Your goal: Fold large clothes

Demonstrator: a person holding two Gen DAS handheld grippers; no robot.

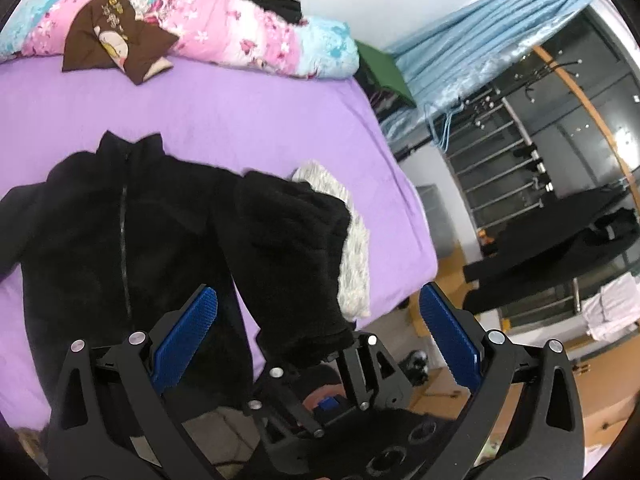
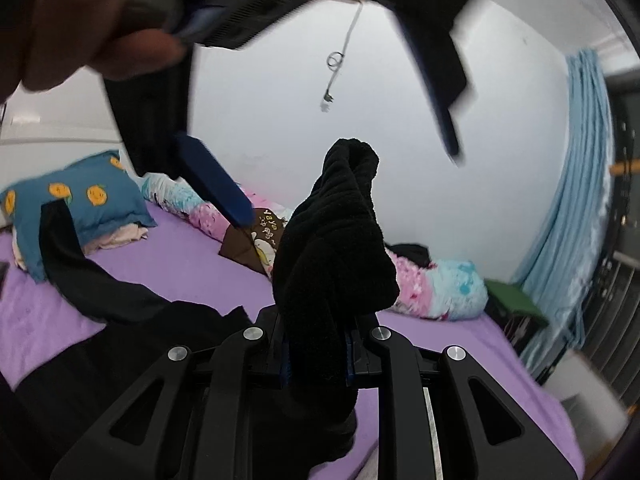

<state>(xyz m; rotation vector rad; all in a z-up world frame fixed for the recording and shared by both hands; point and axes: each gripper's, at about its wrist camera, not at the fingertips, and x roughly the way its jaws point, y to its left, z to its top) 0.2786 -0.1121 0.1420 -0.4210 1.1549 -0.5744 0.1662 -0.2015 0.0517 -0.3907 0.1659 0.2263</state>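
Note:
A black fleece jacket (image 1: 100,232) with a front zip lies spread on the purple bed (image 1: 240,120), collar pointing away. Its right sleeve (image 1: 292,256), with white fuzzy lining (image 1: 354,252) showing, is lifted and folded toward the body. My left gripper (image 1: 318,320) is open and empty above the jacket's lower edge, blue pads (image 1: 188,328) wide apart. My right gripper (image 2: 318,356) is shut on the black sleeve cuff (image 2: 336,248), which bunches up between its fingers; that gripper also shows in the left wrist view (image 1: 356,352). The left gripper (image 2: 340,184) hangs blurred overhead in the right wrist view.
A rolled pink and blue floral quilt (image 1: 224,28) with a brown cushion (image 1: 116,44) lies along the wall. A blue pillow (image 2: 84,204) and black cloth (image 2: 92,280) lie at the bed's left. A blue curtain (image 1: 480,40), ladder (image 1: 504,152) and dark desk (image 1: 560,248) stand right of the bed.

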